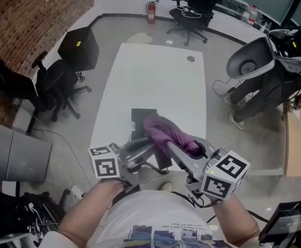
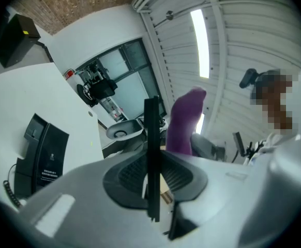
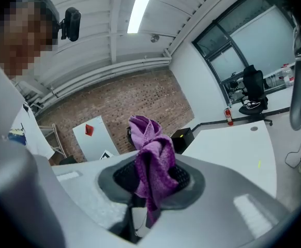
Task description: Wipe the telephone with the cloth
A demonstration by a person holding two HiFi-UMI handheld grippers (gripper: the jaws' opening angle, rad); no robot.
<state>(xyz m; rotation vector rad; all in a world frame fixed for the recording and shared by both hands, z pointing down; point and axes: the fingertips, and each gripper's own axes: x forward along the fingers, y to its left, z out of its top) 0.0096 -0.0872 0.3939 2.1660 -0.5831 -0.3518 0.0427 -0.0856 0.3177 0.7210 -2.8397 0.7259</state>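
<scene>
The black telephone [image 1: 143, 115] stands on the white table [image 1: 155, 76], its near part hidden behind the cloth. In the left gripper view the telephone [image 2: 43, 151] is at lower left, with its cord. My right gripper [image 1: 184, 148] [image 3: 150, 185] is shut on the purple cloth [image 1: 166, 130] [image 3: 153, 159], which bunches up above the jaws. My left gripper [image 1: 154, 149] [image 2: 151, 175] is shut on a thin black flat piece [image 2: 151, 138], seen edge-on; I cannot tell what it is. The cloth [image 2: 184, 123] hangs just beyond that piece. Both grippers are held close to my body, near the table's front edge.
A black box [image 1: 80, 46] and a black office chair [image 1: 52, 87] stand left of the table. Another chair [image 1: 194, 9] and a fire extinguisher [image 1: 150, 12] are at the far end. A person [image 1: 264, 81] stands at the right, next to a wooden surface [image 1: 300, 143].
</scene>
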